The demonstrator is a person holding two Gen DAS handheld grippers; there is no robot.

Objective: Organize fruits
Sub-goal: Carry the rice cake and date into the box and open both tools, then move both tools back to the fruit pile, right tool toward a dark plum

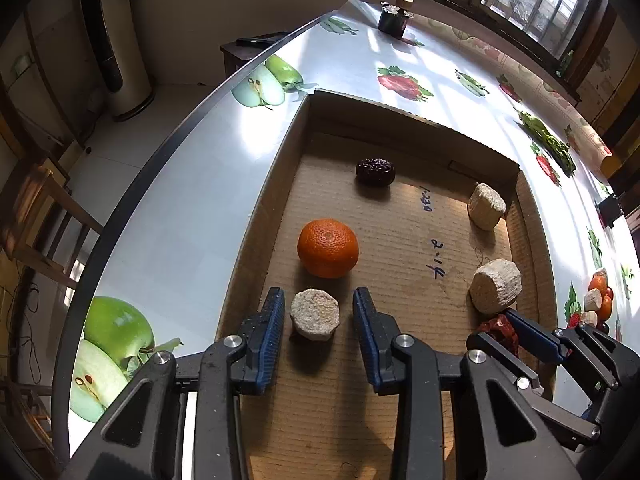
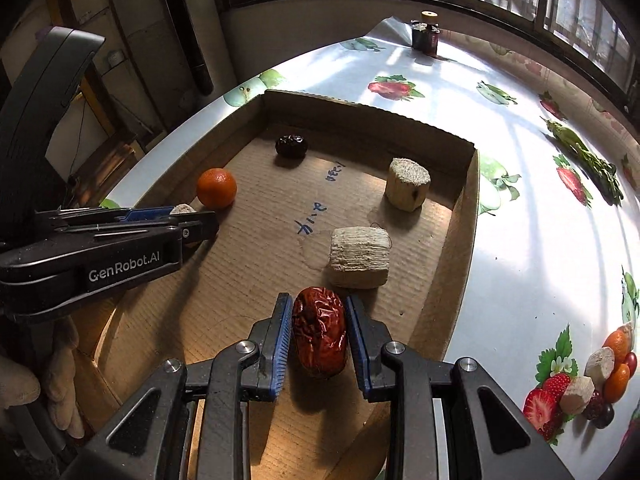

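Note:
A shallow cardboard tray (image 1: 408, 114) (image 2: 460, 208) holds an orange (image 1: 327, 247) (image 2: 216, 187), a dark date (image 1: 375, 171) (image 2: 291, 145) and two beige chunks (image 1: 495, 286) (image 1: 486, 205) (image 2: 360, 257) (image 2: 407, 183). My left gripper (image 1: 318, 312) (image 2: 188, 216) is open with a third beige chunk (image 1: 315, 313) between its fingers, gaps on both sides. My right gripper (image 2: 318, 320) (image 1: 502, 326) is shut on a red date (image 2: 319, 331) (image 1: 500, 330) low over the tray floor.
The tray sits on a white tablecloth printed with fruit (image 1: 180, 208) (image 2: 540, 240). A dark jar (image 1: 394, 20) (image 2: 425, 38) stands at the far edge by the window. The table's left edge (image 1: 132, 200) drops to the floor and a wooden chair (image 1: 44, 216).

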